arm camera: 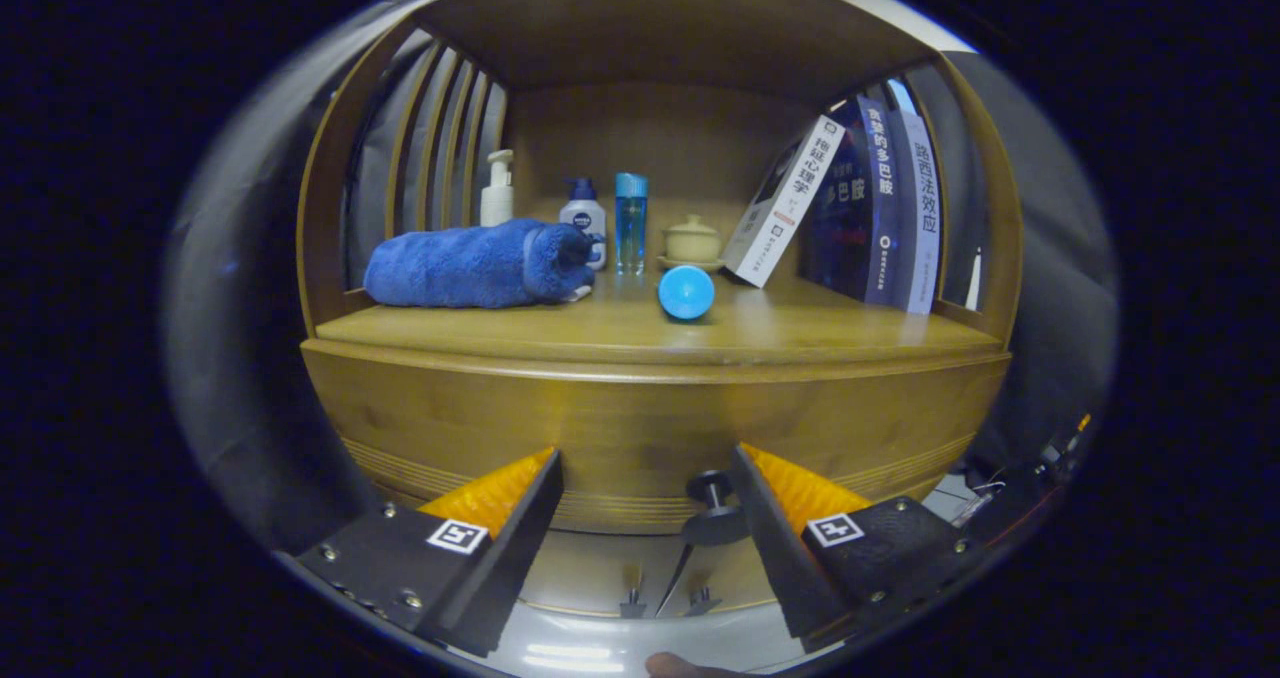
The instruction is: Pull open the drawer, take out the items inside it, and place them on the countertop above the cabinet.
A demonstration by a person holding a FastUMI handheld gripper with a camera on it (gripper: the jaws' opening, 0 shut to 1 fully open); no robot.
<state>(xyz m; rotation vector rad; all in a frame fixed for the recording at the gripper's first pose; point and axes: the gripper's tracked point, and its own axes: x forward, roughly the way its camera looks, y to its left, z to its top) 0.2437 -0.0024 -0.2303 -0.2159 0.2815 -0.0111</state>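
A wooden cabinet stands straight ahead, its countertop (780,333) running across above the drawer front (620,423). The drawer looks closed, its front flush with the cabinet. A small dark knob (712,488) sticks out of the drawer front low down, just inside the right finger. My gripper (648,473) is open, the fingers spread wide on either side of the knob area and touching nothing. On the countertop lie a rolled blue towel (475,266) and a blue cylinder (686,292) lying end-on.
At the back of the countertop stand a white pump bottle (497,190), a small white-and-blue bottle (584,216), a clear blue bottle (630,223) and a small lidded pot (692,242). Several books (860,208) lean at the right. Slatted sides and a top board enclose the shelf.
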